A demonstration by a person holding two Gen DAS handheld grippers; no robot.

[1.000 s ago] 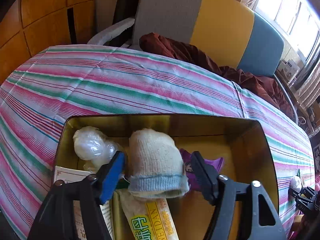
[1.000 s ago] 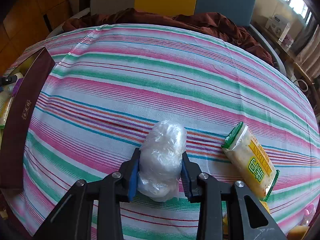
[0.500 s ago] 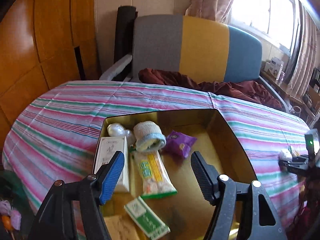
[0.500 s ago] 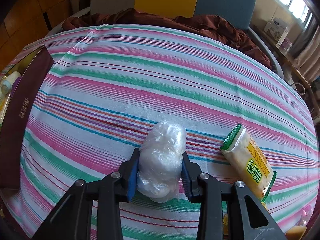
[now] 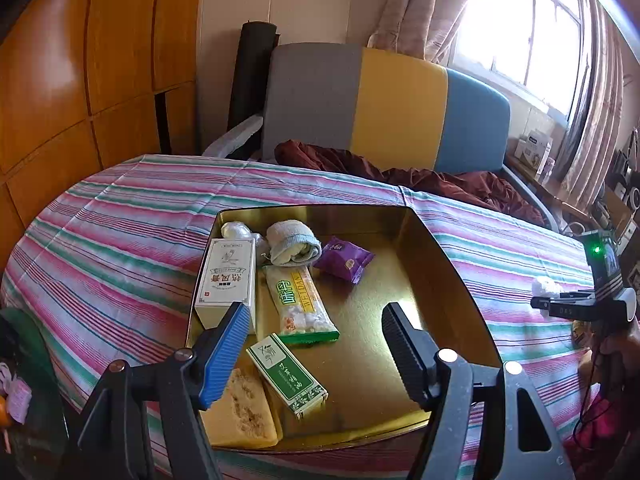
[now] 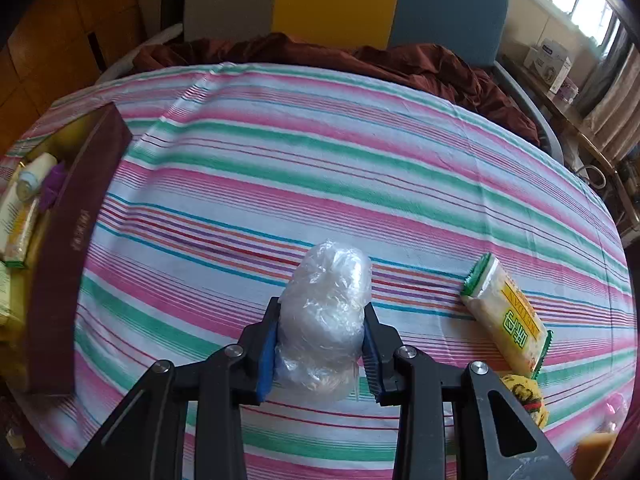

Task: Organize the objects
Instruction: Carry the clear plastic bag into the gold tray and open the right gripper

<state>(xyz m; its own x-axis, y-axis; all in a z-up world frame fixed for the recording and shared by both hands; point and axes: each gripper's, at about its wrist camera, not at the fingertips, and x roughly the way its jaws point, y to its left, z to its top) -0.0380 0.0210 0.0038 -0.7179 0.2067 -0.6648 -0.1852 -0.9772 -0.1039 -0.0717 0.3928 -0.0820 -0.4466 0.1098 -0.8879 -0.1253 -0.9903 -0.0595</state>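
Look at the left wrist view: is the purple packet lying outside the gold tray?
No, the purple packet lies inside the gold tray, beside the rolled sock.

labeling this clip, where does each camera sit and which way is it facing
Left wrist: on the left gripper, open, looking down into the gold tin on the striped cloth; the right gripper shows at the right edge.
Right wrist: on the right gripper, shut on a plastic bundle, looking down across the cloth at a snack pack.
Shared: the tin, the cloth, the bundle, the headboard.
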